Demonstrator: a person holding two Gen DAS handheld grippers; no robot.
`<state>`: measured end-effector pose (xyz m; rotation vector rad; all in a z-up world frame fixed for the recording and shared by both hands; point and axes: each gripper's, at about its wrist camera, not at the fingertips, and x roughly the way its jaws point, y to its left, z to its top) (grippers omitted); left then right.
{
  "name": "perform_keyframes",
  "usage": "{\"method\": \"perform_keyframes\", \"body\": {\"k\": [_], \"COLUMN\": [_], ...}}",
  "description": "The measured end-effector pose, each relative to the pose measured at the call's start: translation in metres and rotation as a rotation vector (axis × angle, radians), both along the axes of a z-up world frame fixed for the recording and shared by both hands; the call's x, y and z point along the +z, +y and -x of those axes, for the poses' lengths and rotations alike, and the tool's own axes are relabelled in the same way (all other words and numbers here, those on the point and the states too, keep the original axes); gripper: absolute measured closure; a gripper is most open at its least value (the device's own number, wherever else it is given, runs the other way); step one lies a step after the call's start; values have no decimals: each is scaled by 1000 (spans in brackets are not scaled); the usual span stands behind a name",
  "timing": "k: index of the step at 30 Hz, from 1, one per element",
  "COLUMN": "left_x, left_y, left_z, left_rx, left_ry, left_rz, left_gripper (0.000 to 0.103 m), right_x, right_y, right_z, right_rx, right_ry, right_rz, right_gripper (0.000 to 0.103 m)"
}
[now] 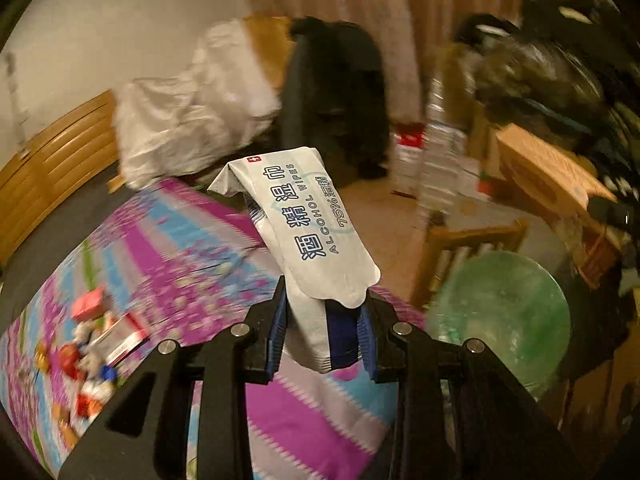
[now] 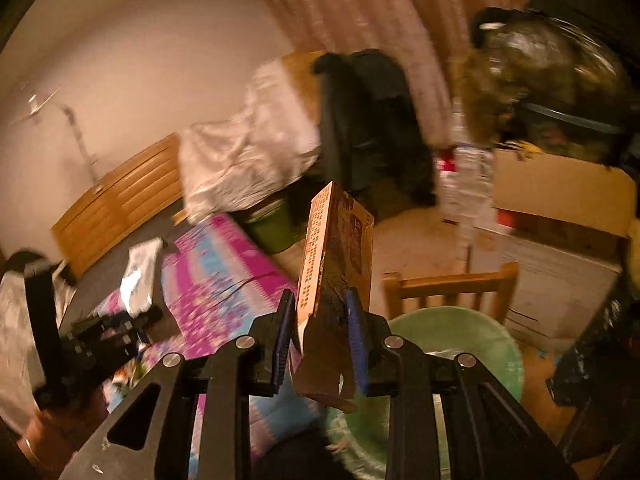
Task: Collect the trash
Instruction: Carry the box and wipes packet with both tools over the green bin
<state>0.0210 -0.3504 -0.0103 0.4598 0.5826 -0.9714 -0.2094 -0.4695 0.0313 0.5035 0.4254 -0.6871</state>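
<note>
My left gripper (image 1: pixel 322 326) is shut on a white alcohol-wipes packet (image 1: pixel 304 220) that sticks up and away from the jaws, over the purple and blue patterned cloth (image 1: pixel 180 248). My right gripper (image 2: pixel 320 336) is shut on a brown cardboard box (image 2: pixel 336 252), held upright above the rim of a green bin (image 2: pixel 472 336). The same bin shows low at the right in the left wrist view (image 1: pixel 504 312). The left gripper (image 2: pixel 108 332) with its packet (image 2: pixel 140 276) shows at the left of the right wrist view. Small red and white wrappers (image 1: pixel 92 344) lie on the cloth at the left.
A wooden chair (image 2: pixel 448 284) stands just beyond the bin. A white bag (image 1: pixel 192 112) and dark clothing (image 1: pixel 336 92) are behind the cloth. Cardboard boxes (image 2: pixel 560 192) and a dark full bag (image 2: pixel 548 80) sit at the right. A small green tub (image 2: pixel 272 224) stands on the floor.
</note>
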Motion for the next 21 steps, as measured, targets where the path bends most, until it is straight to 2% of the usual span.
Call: {"method": "perform_keyframes", "body": {"k": [8, 13, 21], "left_x": [-33, -42, -60], "left_y": [-68, -93, -113], "left_z": [44, 63, 96], "left_rx": [-215, -319, -464], "left_ry": [33, 73, 114], "left_rz": [-82, -94, -114], "left_gripper": [73, 73, 73], "right_x": [-40, -70, -104], "right_y": [-39, -56, -55], "right_z": [37, 61, 79], "right_rx": [-156, -245, -270], "right_ry": [47, 95, 146], "right_rz": [-77, -124, -183], "right_gripper": [75, 75, 75]}}
